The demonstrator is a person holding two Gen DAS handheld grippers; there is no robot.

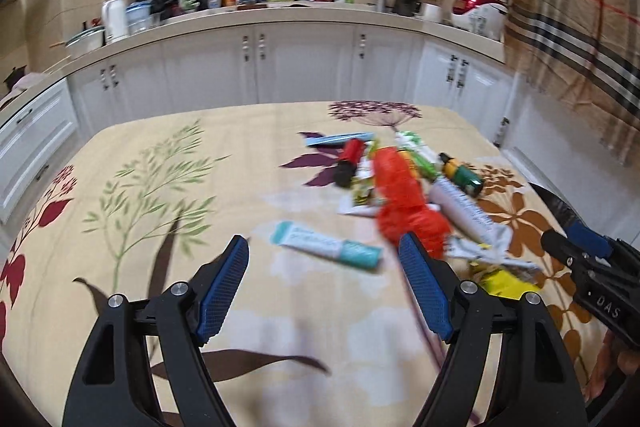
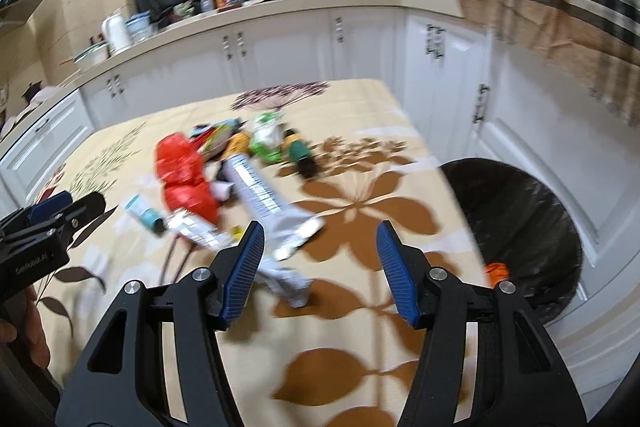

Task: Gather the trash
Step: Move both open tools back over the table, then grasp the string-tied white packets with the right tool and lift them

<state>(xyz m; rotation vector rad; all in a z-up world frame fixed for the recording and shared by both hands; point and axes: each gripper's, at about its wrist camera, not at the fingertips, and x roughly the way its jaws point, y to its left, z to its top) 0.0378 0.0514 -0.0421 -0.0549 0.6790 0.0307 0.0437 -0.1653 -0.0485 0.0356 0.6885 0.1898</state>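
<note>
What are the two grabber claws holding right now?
Nothing. The left gripper and the right gripper are both open and empty, above the flower-patterned tablecloth, near the crumpled red plastic bag.

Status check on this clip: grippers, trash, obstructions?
Left gripper and right gripper open, empty. Mixed trash pile on floral tablecloth; black-lined bin at table's right. Nothing in the way.

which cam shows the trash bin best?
Right wrist. The bin, lined with a black bag, sits beside the table's right edge, its opening and an orange item inside visible. Left wrist shows only a dark sliver of it at the right edge, behind the right gripper.
</note>
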